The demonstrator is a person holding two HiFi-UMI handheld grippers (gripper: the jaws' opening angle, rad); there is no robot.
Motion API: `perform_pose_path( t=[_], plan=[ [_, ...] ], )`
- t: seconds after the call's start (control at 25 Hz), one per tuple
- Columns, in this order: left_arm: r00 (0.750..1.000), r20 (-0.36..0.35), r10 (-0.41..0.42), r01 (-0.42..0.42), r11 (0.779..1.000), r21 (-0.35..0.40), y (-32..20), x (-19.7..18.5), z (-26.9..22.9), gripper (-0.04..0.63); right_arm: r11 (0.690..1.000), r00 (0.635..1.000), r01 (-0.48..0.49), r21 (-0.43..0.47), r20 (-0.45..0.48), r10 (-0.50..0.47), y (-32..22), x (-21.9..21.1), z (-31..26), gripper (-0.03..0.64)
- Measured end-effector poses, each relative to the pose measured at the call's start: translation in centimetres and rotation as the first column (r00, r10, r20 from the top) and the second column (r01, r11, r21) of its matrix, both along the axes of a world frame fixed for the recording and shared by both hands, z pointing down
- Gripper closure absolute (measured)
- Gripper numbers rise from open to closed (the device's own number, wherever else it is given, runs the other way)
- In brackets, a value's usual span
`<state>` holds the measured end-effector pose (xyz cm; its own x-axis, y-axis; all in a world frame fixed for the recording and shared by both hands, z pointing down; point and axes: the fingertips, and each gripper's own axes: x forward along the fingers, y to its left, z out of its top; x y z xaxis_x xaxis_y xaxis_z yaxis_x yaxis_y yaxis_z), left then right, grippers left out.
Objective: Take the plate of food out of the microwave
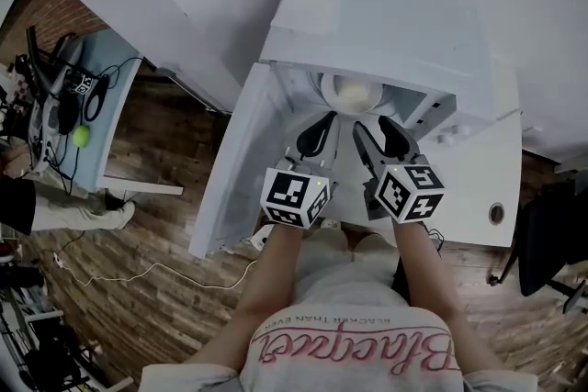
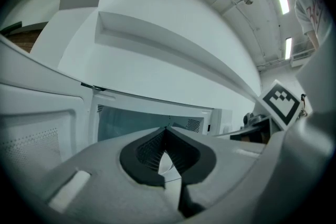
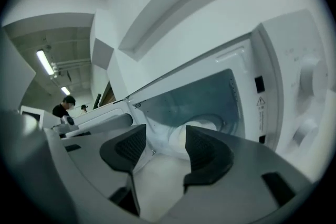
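The white microwave (image 1: 386,32) stands with its door (image 1: 230,165) swung open to the left. Inside, a white plate (image 1: 352,93) carries a pale mound of food; it also shows as the plate (image 3: 203,124) past my right jaws. My left gripper (image 1: 319,128) hangs just before the cavity mouth. In the left gripper view its tips (image 2: 167,132) meet, shut, with nothing between them. My right gripper (image 1: 377,129) sits beside it, open (image 3: 165,148), its pads apart in front of the plate and clear of it.
The microwave's knobs (image 3: 308,77) are right of the cavity. The open door's inner face (image 2: 37,134) stands close at my left. A desk with cables and a green ball (image 1: 81,136) lies far left, a black chair (image 1: 551,239) at the right.
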<state>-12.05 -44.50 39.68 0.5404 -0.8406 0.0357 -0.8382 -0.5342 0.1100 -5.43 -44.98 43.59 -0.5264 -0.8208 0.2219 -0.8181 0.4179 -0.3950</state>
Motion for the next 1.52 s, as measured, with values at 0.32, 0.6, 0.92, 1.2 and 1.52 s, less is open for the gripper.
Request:
perform_pose_path(
  t=[0.32,0.6,0.92,1.2,1.52],
  plan=[
    [1.000,-0.016,0.012,-0.012,1.000,-0.016,-0.6,-1.9,1.3,0.589,0.972,0.975,-0.104,-0.211,0.171,0.142,-1.3,-0.7,4.6,0.377],
    [1.000,-0.019,0.020,-0.021,0.999,-0.027,-0.6,-2.1,2.1,0.589,0.944,0.947,-0.187,-0.271,0.208,0.247,-2.6,-0.1,6.6,0.382],
    [1.000,-0.003,0.020,-0.020,0.999,-0.032,-0.4,-1.8,3.1,0.589,0.919,0.919,-0.219,-0.326,0.247,0.307,-2.9,0.0,8.4,0.383],
    [1.000,0.022,0.002,-0.001,1.000,-0.023,-1.0,-1.9,3.6,0.589,0.898,0.857,-0.193,-0.396,0.378,0.351,-3.8,-0.4,9.6,0.408],
    [0.999,0.035,-0.011,0.012,1.000,-0.009,-2.6,-1.8,3.6,0.589,0.873,0.785,-0.135,-0.470,0.487,0.383,-5.7,-1.3,11.0,0.462]
  ],
)
